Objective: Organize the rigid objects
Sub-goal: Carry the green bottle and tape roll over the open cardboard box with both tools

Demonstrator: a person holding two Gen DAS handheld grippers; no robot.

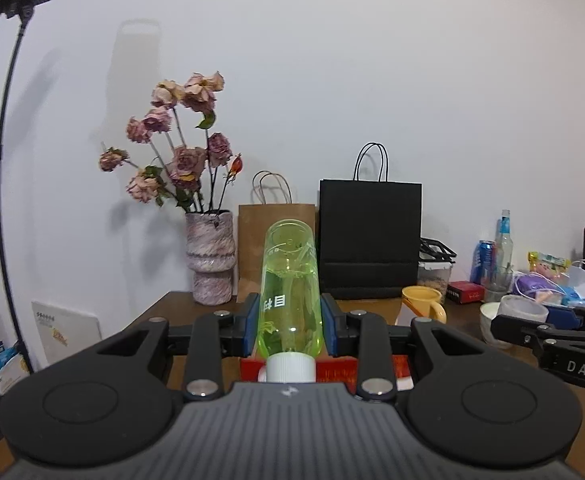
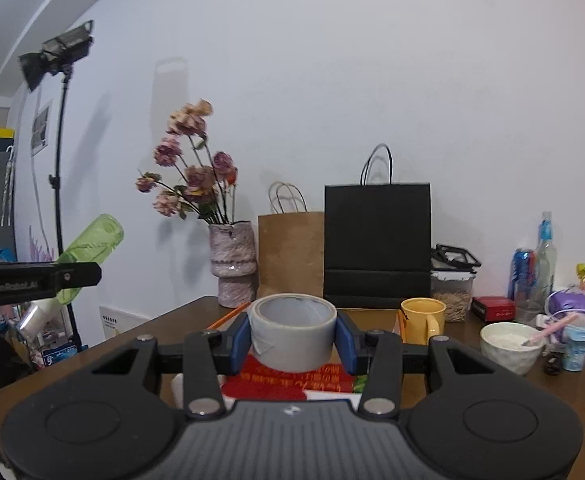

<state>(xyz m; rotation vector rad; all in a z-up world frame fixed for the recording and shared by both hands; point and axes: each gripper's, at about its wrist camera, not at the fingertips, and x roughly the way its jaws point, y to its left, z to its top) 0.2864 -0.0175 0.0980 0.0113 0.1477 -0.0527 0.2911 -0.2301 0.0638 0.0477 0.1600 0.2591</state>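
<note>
"DAS" shows in pale letters on the black arm of the right gripper (image 1: 540, 322); "GenRobot.AI" runs along the black arm of the left gripper (image 2: 62, 280).

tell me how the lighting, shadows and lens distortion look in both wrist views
Left wrist view: even, soft light; the flowers cast faint grey shadows on the wall; fisheye bends the light stand into a curve; the green bottle in the left tongs is sharp. Right wrist view: same soft light, dark rounded corners from the lens; the tape roll in the right tongs is crisp.
</note>
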